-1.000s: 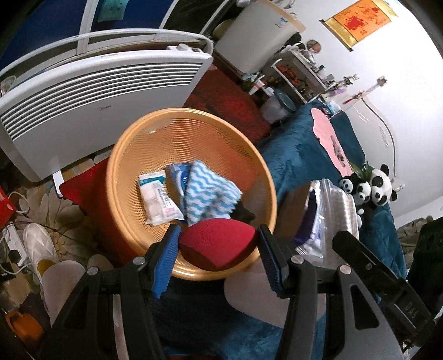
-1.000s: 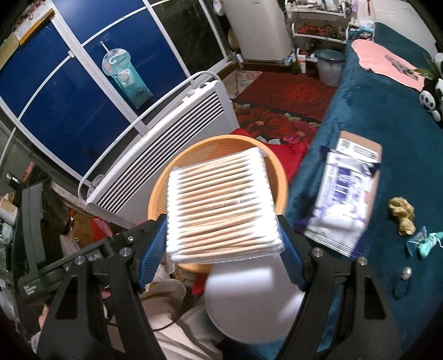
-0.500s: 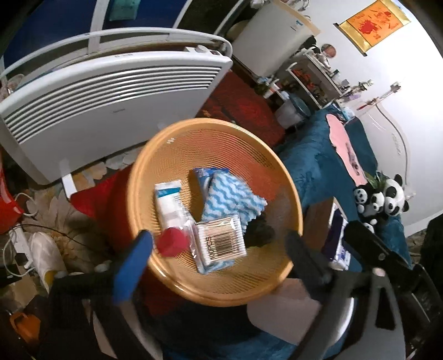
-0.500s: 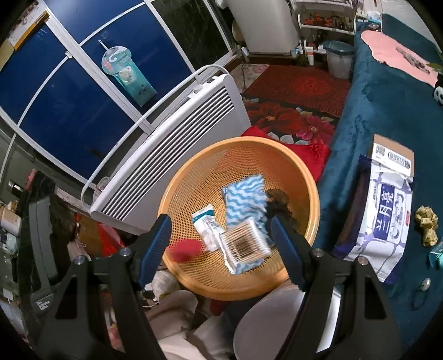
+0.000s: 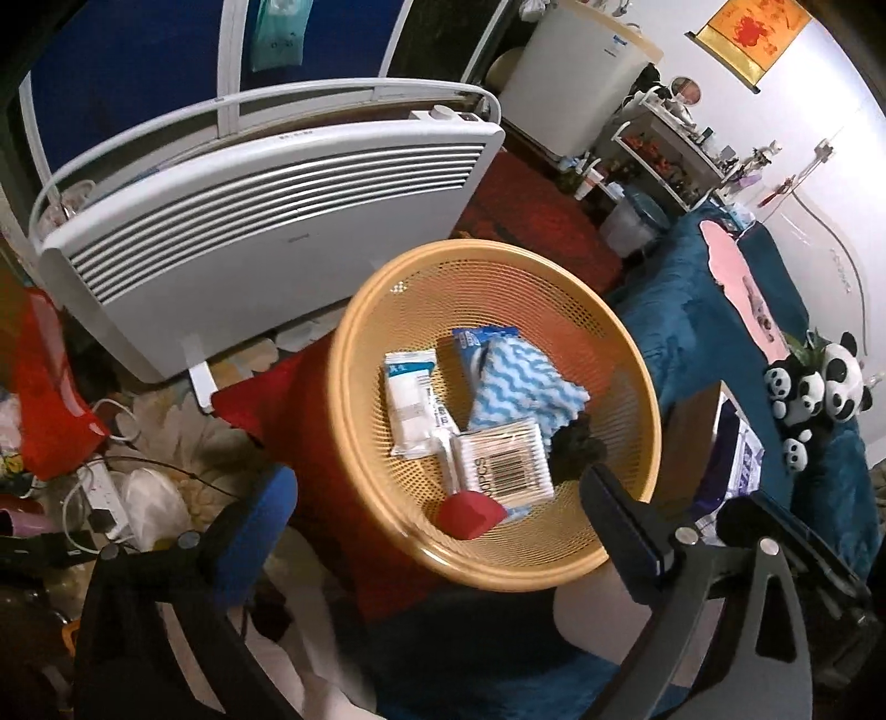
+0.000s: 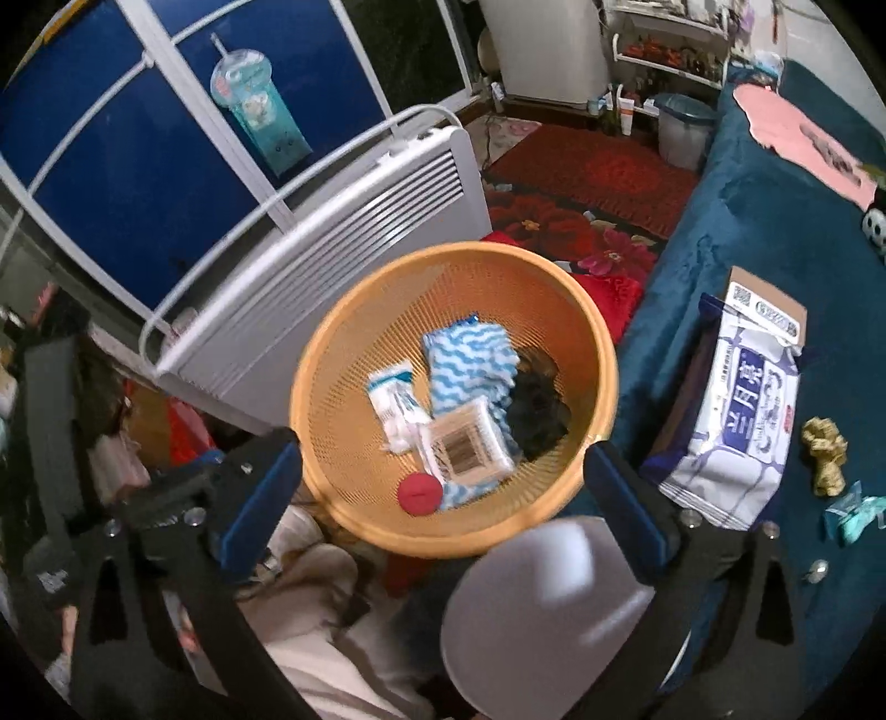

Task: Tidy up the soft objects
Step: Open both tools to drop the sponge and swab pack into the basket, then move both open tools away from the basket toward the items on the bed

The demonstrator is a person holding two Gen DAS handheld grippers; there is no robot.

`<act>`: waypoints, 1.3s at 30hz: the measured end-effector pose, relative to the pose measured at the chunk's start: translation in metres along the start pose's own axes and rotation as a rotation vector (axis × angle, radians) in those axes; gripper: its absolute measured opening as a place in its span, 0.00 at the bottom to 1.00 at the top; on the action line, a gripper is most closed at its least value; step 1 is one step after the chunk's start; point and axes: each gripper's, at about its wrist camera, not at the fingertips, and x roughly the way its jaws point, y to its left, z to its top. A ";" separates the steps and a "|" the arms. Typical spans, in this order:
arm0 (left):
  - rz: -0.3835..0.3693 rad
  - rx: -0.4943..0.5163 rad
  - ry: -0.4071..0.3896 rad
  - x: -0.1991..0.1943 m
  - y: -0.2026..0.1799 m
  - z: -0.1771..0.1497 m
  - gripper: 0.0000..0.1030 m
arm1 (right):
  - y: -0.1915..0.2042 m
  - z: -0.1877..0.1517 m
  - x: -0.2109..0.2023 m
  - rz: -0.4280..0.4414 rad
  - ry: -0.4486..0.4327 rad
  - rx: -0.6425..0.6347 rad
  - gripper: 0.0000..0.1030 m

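White heater (image 5: 266,221) behind orange basket (image 5: 354,354); teal bedspread (image 6: 775,232) beside it

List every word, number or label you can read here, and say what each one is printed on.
Wipes pack on the blue bedspread: large Chinese characters, not clear enough to quote.
Cotton swab box in the basket: barcode, letters beside it too blurred.
White packet in the basket: print too small.
Cardboard box: QR code and label, unreadable.
Yellow wall scroll: red design, unreadable.

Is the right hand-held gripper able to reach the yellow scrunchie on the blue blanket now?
Probably yes. The right hand-held gripper is open and empty, and the yellow scrunchie lies uncovered on the blue blanket, beside the tissue pack.
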 end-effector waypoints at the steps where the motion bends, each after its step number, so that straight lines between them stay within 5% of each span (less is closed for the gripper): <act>1: 0.007 0.001 -0.003 -0.001 0.000 -0.001 0.99 | 0.000 -0.001 0.000 -0.010 0.007 -0.009 1.00; 12: 0.009 0.011 -0.017 -0.017 -0.005 -0.014 0.99 | -0.009 -0.011 -0.004 -0.027 0.043 -0.015 1.00; 39: -0.003 0.116 -0.096 -0.075 -0.079 -0.057 0.99 | -0.052 -0.039 -0.075 -0.006 -0.067 0.040 1.00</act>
